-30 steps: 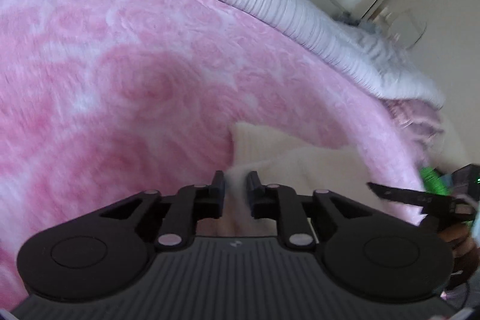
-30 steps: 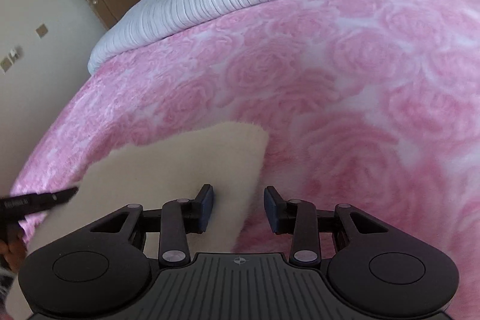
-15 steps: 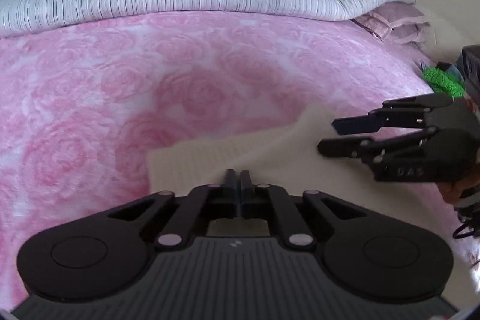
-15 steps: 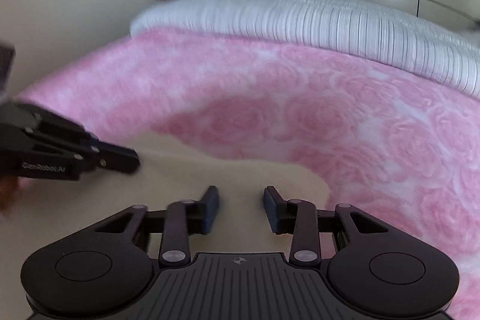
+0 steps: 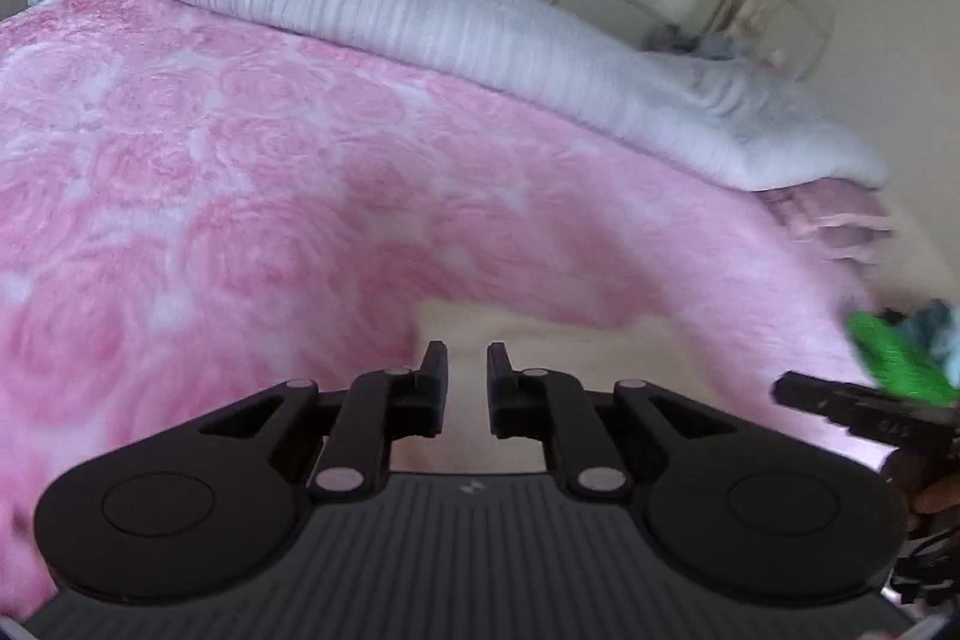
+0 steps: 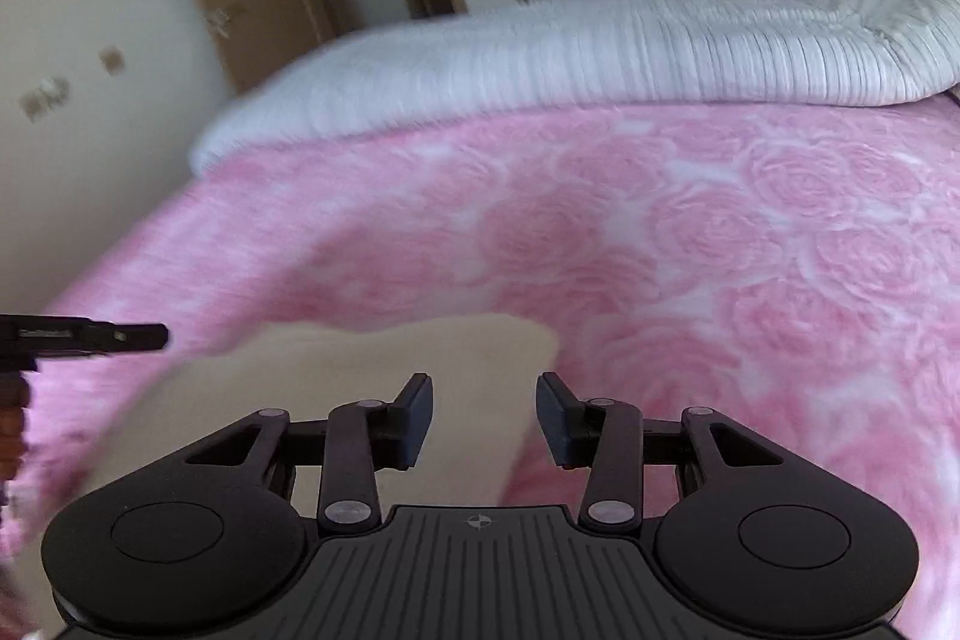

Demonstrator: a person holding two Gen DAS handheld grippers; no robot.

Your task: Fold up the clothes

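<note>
Left wrist view: the left gripper (image 5: 467, 363) hangs over a pink rose-patterned blanket (image 5: 198, 196), its jaws parted by a narrow gap and opening, with nothing clamped between them. The cream garment (image 5: 540, 340) lies flat on the blanket directly under and beyond the fingertips, its left edge roughly level with the left finger; whether the tips touch it cannot be told (the frame is blurred). The right gripper's finger enters at the right edge, below a green item (image 5: 894, 358). Right wrist view: the right gripper (image 6: 485, 391) has its jaws released and opening wider, nothing held. The garment lies below the left finger and the gap, its right edge falling short of the right finger. A grey ribbed duvet (image 6: 600, 52) lies folded back at the far side.
</note>
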